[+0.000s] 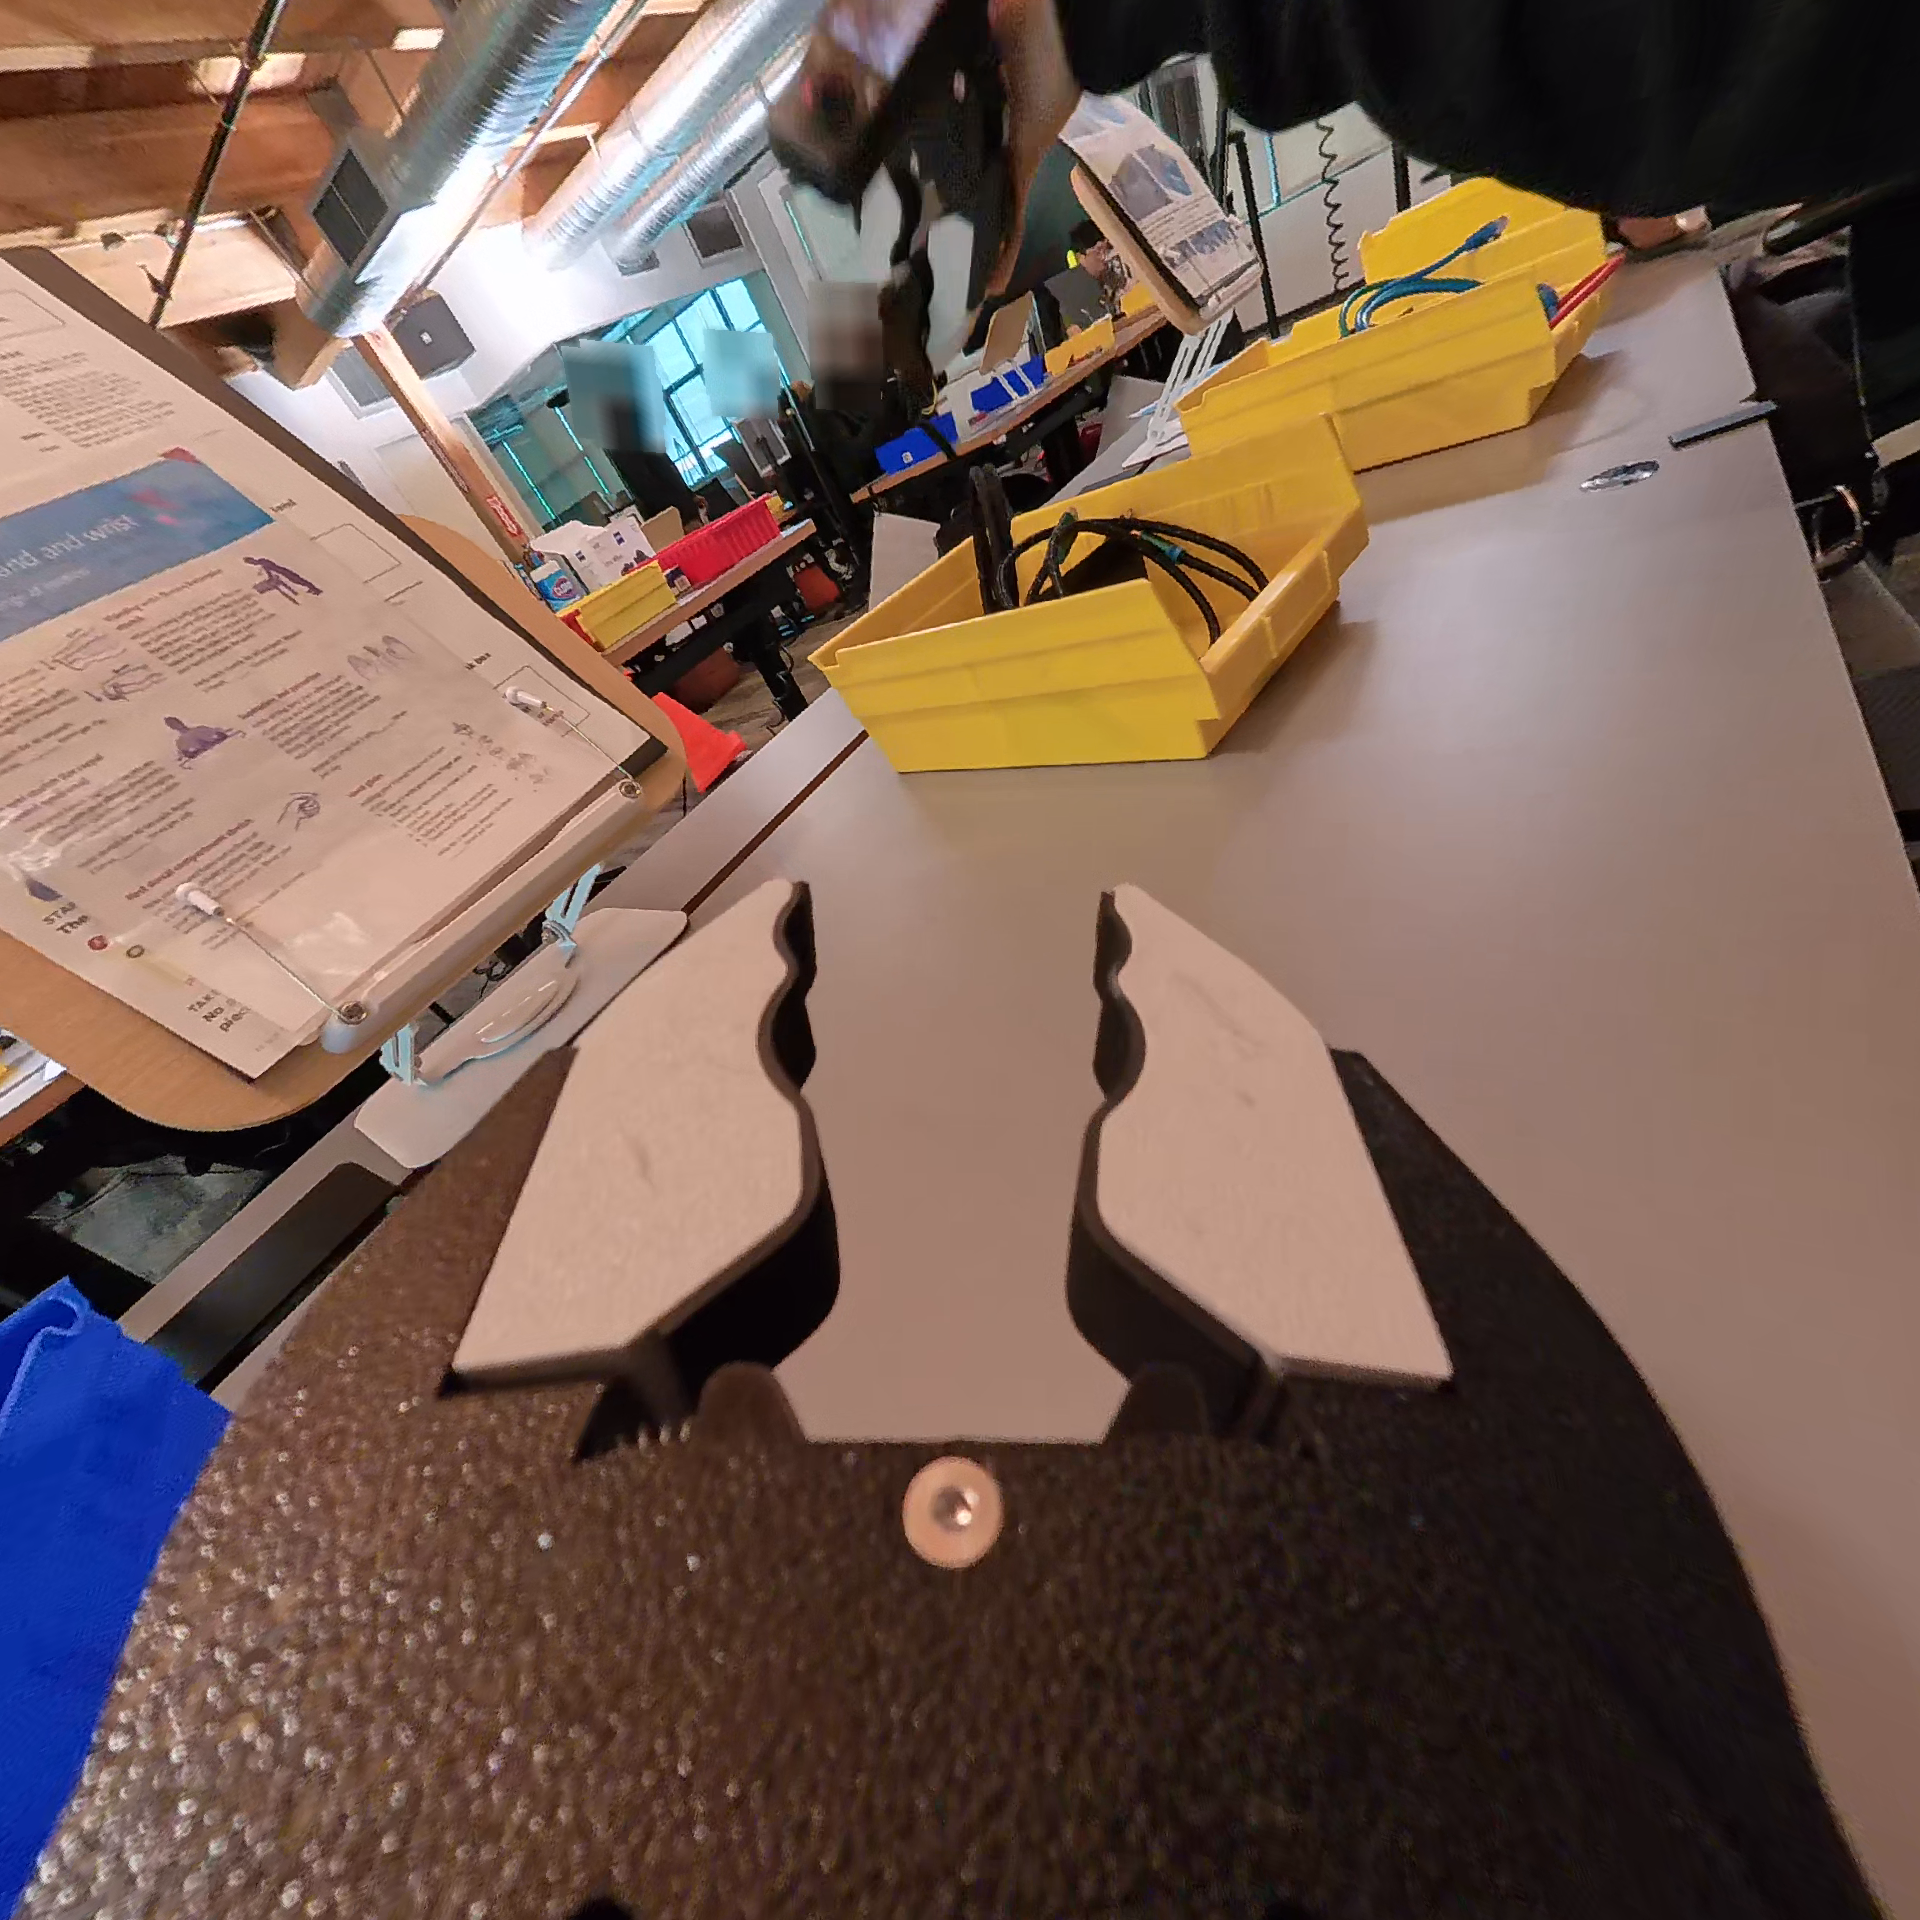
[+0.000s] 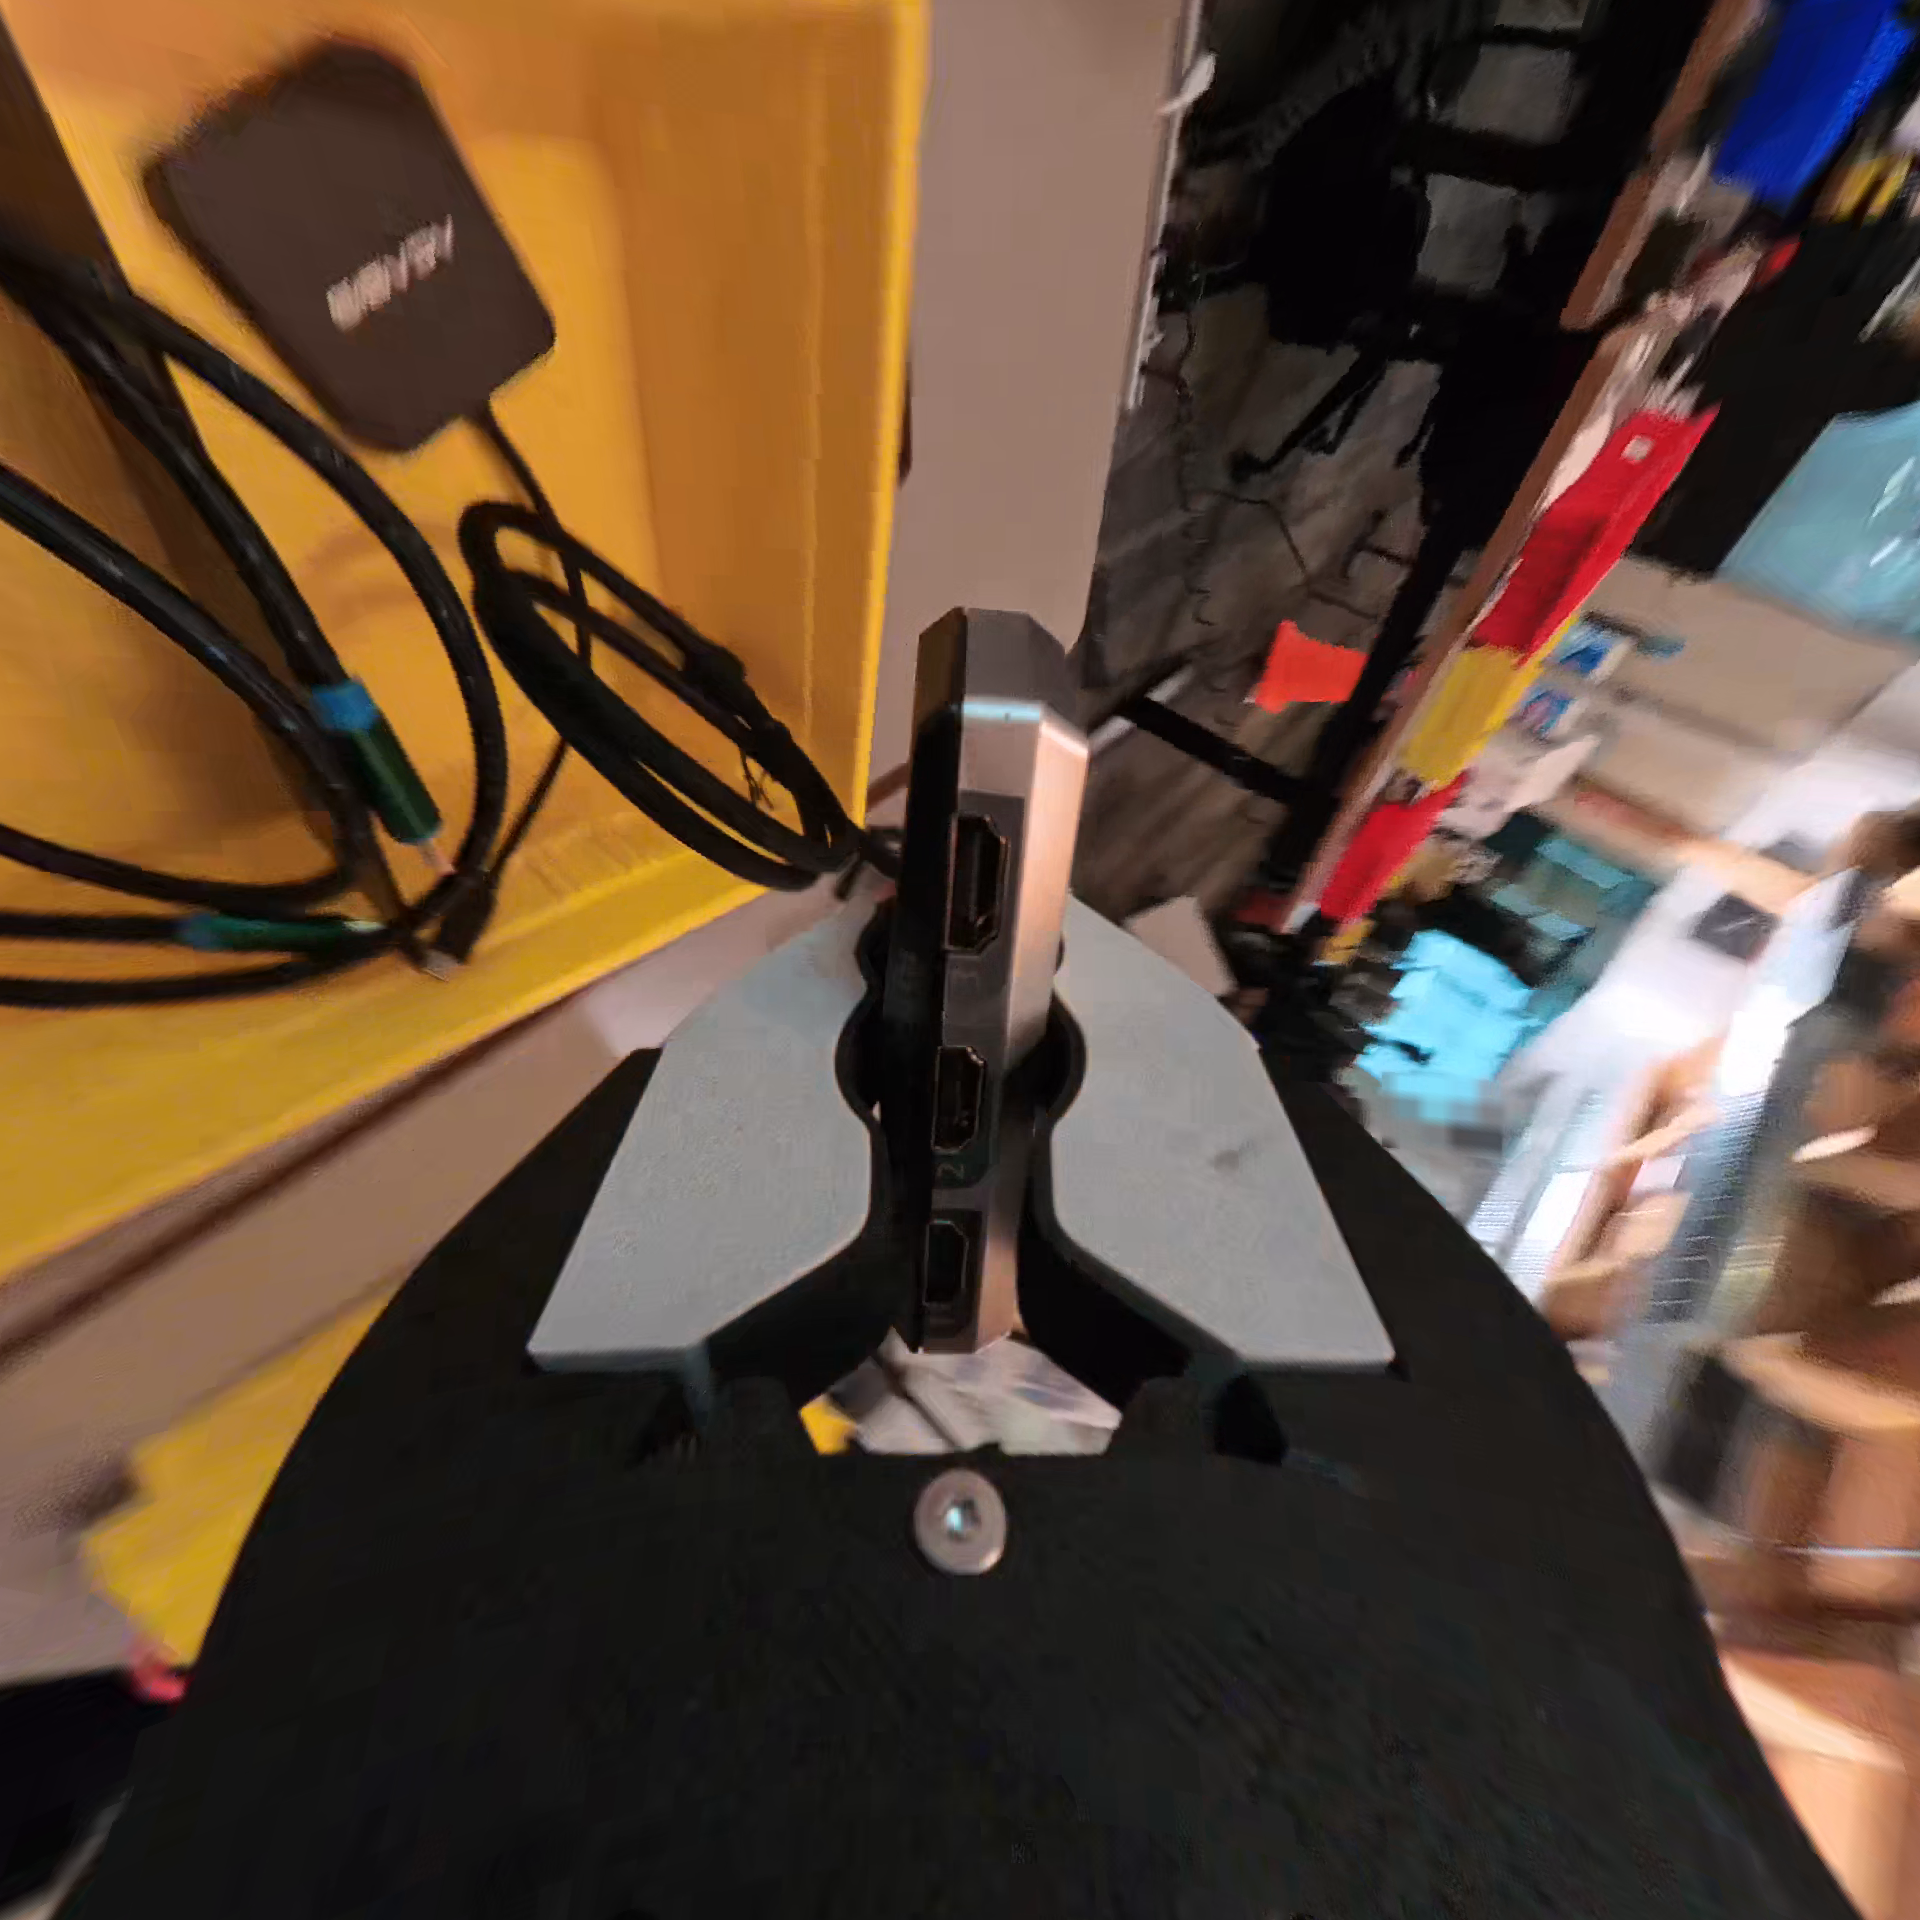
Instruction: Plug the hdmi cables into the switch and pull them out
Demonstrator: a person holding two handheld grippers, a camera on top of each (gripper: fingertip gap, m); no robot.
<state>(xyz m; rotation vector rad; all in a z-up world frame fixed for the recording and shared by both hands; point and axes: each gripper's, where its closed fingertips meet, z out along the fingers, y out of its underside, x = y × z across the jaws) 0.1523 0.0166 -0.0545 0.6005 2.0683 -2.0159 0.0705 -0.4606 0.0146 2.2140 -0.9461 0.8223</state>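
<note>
Right tool grips switch; cables, yellow bin beside.

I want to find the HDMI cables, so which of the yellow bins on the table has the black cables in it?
The nearest yellow bin, closest to the open left gripper, holds the coiled black cables. The bin farther back holds blue cable instead.

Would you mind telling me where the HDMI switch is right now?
In the right wrist view, the switch is clamped in the right gripper, just right of the yellow bin holding the cables.
</note>
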